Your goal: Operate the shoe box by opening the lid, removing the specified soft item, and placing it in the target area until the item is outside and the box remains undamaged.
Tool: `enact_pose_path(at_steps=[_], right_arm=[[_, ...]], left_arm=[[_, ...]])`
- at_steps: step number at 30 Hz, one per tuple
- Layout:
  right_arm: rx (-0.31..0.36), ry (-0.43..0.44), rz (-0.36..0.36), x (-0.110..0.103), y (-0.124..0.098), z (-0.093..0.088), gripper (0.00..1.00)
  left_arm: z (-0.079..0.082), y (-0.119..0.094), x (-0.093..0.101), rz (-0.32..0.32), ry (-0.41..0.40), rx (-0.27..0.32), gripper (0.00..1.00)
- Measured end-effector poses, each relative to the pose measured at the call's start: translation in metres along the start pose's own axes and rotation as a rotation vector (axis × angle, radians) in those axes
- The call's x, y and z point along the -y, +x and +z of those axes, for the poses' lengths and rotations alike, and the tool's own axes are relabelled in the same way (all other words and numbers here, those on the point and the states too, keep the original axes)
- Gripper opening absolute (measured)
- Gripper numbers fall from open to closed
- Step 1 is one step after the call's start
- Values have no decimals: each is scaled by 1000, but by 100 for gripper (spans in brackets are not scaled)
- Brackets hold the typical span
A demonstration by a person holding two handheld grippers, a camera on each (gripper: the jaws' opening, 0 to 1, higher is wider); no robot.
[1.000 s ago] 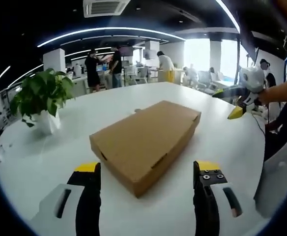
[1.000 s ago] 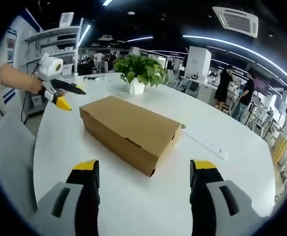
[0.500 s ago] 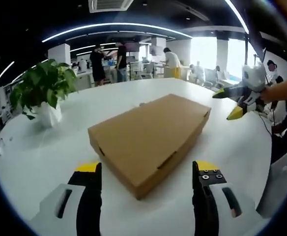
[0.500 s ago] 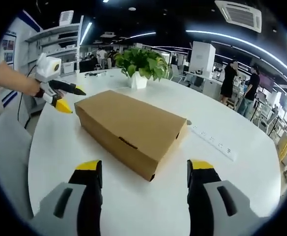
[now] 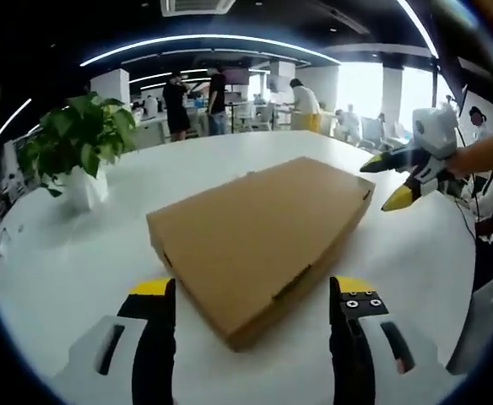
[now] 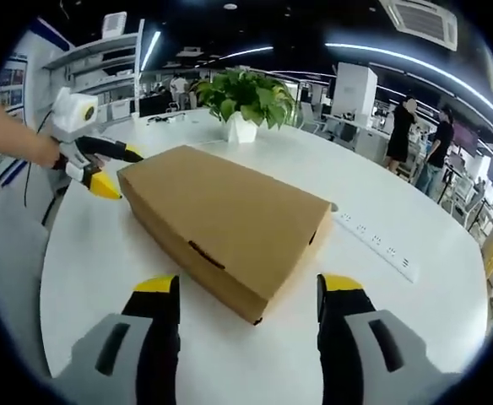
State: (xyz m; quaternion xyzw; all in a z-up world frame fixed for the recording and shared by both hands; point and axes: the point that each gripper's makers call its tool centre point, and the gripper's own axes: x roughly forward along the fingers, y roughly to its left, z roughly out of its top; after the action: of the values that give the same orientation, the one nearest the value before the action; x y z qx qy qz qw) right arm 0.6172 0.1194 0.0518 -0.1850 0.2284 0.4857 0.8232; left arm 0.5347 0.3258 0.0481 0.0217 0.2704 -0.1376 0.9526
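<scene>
Resting flat on the white round table, the brown cardboard shoe box has its lid down and closed, well in from the table's edges. In the left gripper view, one corner of the box points toward the camera and sits between the two jaws of the left gripper. Those jaws stand wide apart, yellow-tipped, holding nothing; neither touches the box. A slot-shaped tab cut shows on the near right side wall of the box.

In the right gripper view, the shoe box again presents a corner between the jaws of the right gripper. Its jaws are also spread wide, empty, and clear of the cardboard. A small dark slot shows on the near left wall.

Each gripper appears in the other's view, held by a hand just off a far end of the box: the right gripper beside the box's far right corner, the left gripper beside its far left corner, fingers parted there too.

A potted green plant in a white pot stands near the table's far edge. A white power strip lies on the table beyond the box's right side. People stand among desks in the background office.
</scene>
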Motion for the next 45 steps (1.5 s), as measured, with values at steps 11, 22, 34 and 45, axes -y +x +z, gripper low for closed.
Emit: enact_pose_path(at_steps=[11,22,34,45], right_arm=[[-4,10,18,-2,20,7,60],[-25,44,39,0,29,-2,60],[-25,57,23,-6,28,-2,59],[-24,86,8,-17,22,-4,58]], left_arm=[[-4,9,-5,30,-14,-12,74],[-5,12,-5,40,-23,-9,73],[-5,10,-2,25,-11,-28,72],[-6,5,-2,-6,4,-60,71]])
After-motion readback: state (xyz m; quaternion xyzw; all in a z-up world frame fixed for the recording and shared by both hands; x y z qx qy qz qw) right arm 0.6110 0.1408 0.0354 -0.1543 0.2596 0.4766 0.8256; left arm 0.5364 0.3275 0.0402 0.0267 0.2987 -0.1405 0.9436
